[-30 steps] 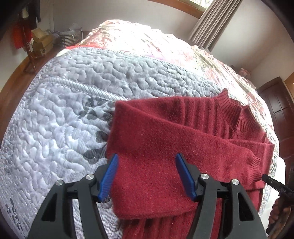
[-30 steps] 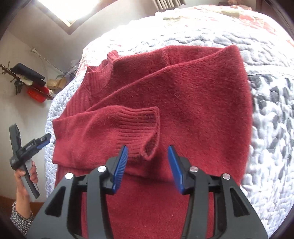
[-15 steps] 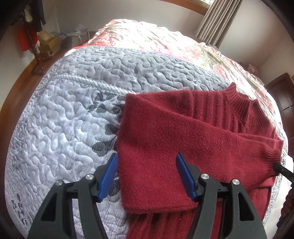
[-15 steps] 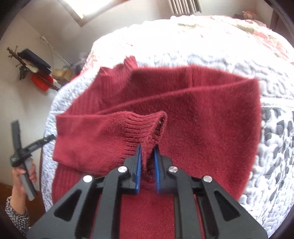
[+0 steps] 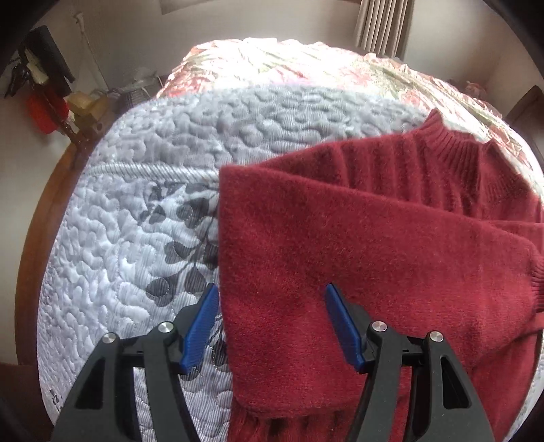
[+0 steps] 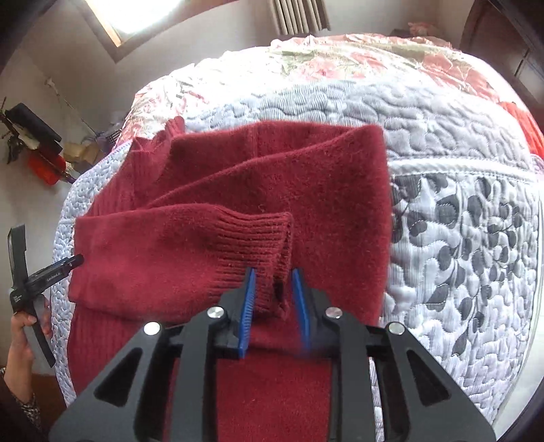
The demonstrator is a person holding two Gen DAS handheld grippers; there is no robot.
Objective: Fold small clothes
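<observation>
On the quilted bedspread [image 5: 142, 210], your red sweater [image 5: 391, 238] is lying with both sleeves already crossing over its body; the bottom-to-collar fold is looking like what is left. Your right gripper [image 6: 273, 295] is standing partly parted around the ribbed cuff [image 6: 258, 238], which is sitting between the blue pads without being pinched. Your left gripper [image 5: 272, 326] is hovering wide apart, gripping nothing, over the folded edge at 6 o'clock. Beyond, a floral cover [image 5: 306, 64] is spreading toward 12 o'clock, with curtains [image 5: 384, 23] at 1 o'clock.
</observation>
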